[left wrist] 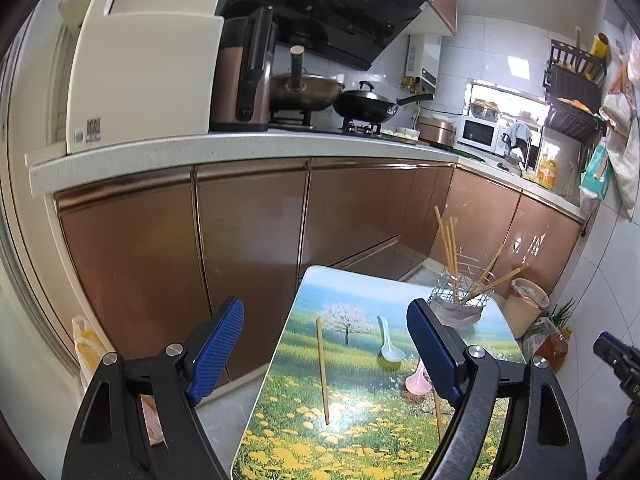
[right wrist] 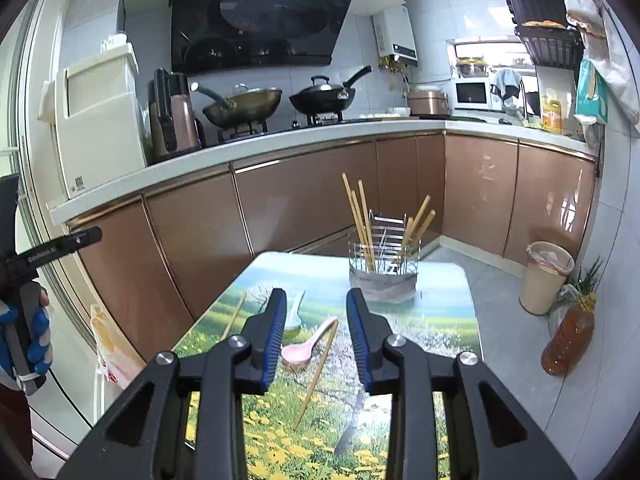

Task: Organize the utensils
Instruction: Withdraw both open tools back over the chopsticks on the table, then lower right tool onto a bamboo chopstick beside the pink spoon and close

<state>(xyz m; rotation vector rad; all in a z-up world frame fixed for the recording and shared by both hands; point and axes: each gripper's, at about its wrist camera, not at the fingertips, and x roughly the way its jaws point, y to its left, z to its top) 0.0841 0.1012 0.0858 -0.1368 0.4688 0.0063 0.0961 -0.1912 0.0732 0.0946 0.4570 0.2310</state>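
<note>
Mid-task, pick phase: some chopsticks already standing in wire holder at far end of desk; four loose items still flat on desk top.

Loose items:
- chopstick #1, left side of desk, lying roughly lengthwise
- white spoon, near middle, bowl toward cam
- pink spoon, just in front of white one
- chopstick #2, touching or just beside pink spoon's handle, can't tell which from either view

Left tongs: wide apart, nothing between pads, hovering above desk w/ chopstick #1 framed in the gap. Not down on it yet.

Right tongs: narrow gap, nothing gripped; pink spoon + upper end of chopstick #2 seen through the gap, pads clear of both.

Read as: both approaching for a grab, left → chopstick #1, right → pink spoon or chopstick #2 (prob. one of these, not certain which).

Next move needs:
- left: drop to desk level, straddle chopstick #1 across its width, close. Thin + flat on glossy top, so pads need to reach surface or stick will skate.
- right: gap likely OK for a chopstick, may need widening for spoon handle. Pick one target; the two lie close enough to snag both.
- then carry to holder, tip upright, insert w/o knocking sticks already leaning there.
</note>
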